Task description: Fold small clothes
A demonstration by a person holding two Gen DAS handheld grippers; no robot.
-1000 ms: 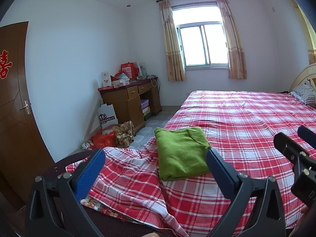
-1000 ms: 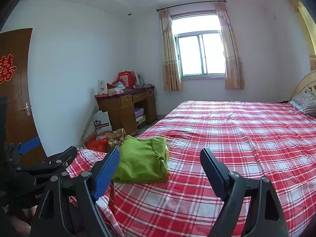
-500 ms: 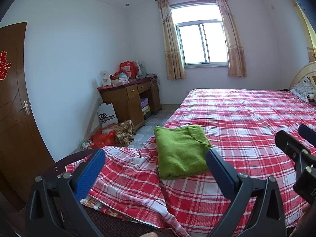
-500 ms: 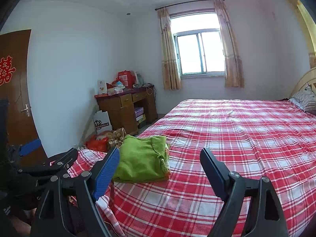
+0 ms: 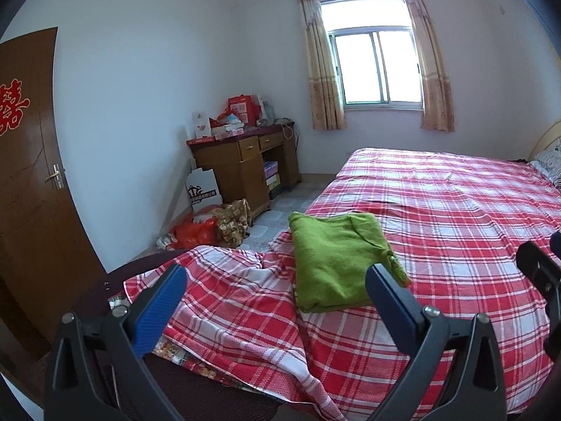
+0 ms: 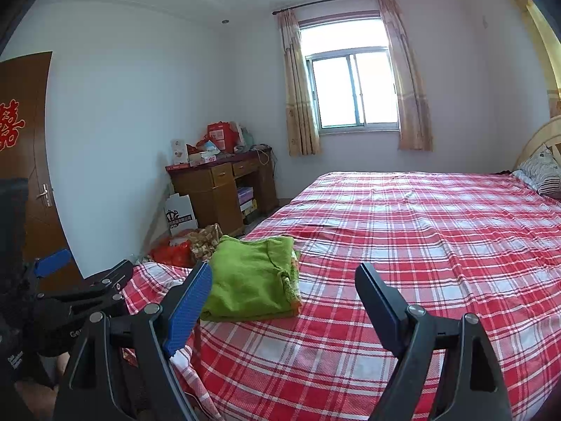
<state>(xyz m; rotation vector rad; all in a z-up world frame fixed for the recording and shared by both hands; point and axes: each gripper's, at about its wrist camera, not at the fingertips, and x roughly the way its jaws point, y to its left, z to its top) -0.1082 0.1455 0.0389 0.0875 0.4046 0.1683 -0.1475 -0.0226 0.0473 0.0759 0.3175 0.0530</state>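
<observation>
Plaid cotton bedsheet (image 5: pixel 438 210), folded fuzzy green garment (image 5: pixel 336 256), rectangular stack

White walls, bright curtained window (image 5: pixel 378 66), wooden desk (image 5: pixel 245 165), brown door (image 5: pixel 28 175), plaid-covered bed (image 6: pixel 438 231)

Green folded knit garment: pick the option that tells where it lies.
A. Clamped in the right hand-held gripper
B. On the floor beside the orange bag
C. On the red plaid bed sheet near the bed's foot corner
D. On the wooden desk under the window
C: the green folded knit garment lies flat on the red plaid bed sheet, apart from both open hand-held grippers.
</observation>
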